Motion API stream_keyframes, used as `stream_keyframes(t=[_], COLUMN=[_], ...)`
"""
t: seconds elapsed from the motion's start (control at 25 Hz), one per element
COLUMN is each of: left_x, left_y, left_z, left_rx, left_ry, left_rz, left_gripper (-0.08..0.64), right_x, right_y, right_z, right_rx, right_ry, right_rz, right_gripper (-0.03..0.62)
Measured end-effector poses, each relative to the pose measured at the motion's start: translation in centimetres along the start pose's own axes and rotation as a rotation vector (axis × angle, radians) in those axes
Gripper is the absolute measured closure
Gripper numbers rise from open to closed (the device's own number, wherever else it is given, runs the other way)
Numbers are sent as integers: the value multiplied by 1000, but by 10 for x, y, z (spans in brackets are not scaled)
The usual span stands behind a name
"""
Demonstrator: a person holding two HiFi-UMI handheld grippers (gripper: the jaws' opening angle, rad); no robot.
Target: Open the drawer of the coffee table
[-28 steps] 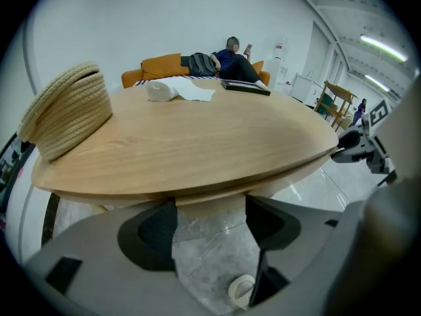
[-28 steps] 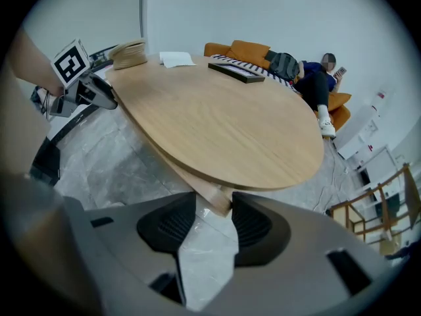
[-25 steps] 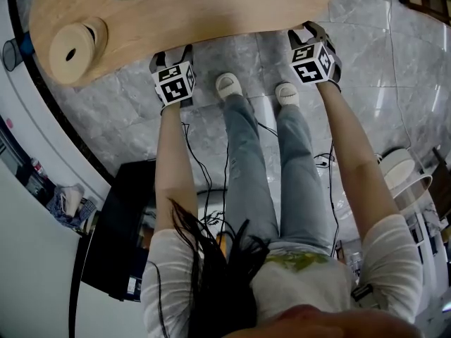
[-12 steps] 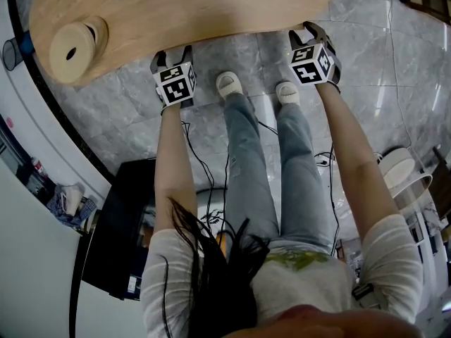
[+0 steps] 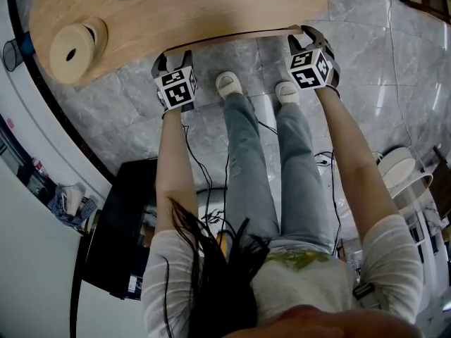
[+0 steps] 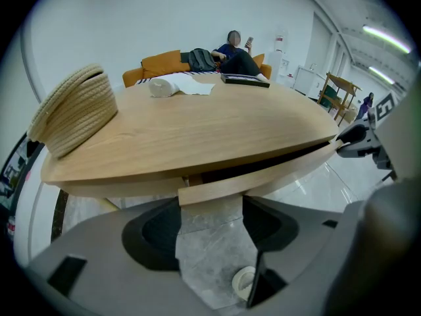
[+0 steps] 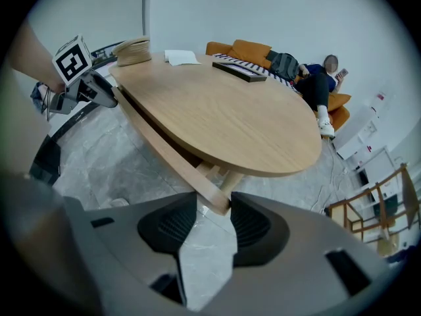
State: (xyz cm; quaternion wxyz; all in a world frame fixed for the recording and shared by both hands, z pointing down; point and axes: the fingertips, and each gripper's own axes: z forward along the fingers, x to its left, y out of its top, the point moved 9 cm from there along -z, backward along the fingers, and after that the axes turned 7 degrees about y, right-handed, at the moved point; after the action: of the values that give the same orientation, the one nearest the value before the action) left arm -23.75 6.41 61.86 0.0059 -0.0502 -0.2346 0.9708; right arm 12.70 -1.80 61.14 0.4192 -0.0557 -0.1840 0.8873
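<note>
Marble floor (image 5: 120, 129), oval coffee table (image 5: 211, 5), drawer front (image 6: 276, 175) slightly out.
Left gripper (image 6: 210, 201), jaws just closing, and right gripper (image 7: 214, 206) pinch its ends.

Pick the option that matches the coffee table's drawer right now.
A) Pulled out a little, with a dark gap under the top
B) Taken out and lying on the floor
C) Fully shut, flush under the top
A: in the left gripper view the drawer front stands forward of the table top, with a dark gap between them.
</note>
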Motion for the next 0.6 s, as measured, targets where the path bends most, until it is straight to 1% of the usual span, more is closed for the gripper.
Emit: stream_keyframes(t=[0.48,0.6], left_x=[-2,-3], left_y=[-6,-4], left_z=[-4,-4], left_rx=[19,28], left_ry=[11,25], left_rz=[-3,19], left_gripper=[256,256], right_x=[5,4], right_y=[-6,-6], right_z=[-2,-2], right_rx=[2,4], right_ry=[6,16], right_rz=[-1,-20], right_gripper=[426,425])
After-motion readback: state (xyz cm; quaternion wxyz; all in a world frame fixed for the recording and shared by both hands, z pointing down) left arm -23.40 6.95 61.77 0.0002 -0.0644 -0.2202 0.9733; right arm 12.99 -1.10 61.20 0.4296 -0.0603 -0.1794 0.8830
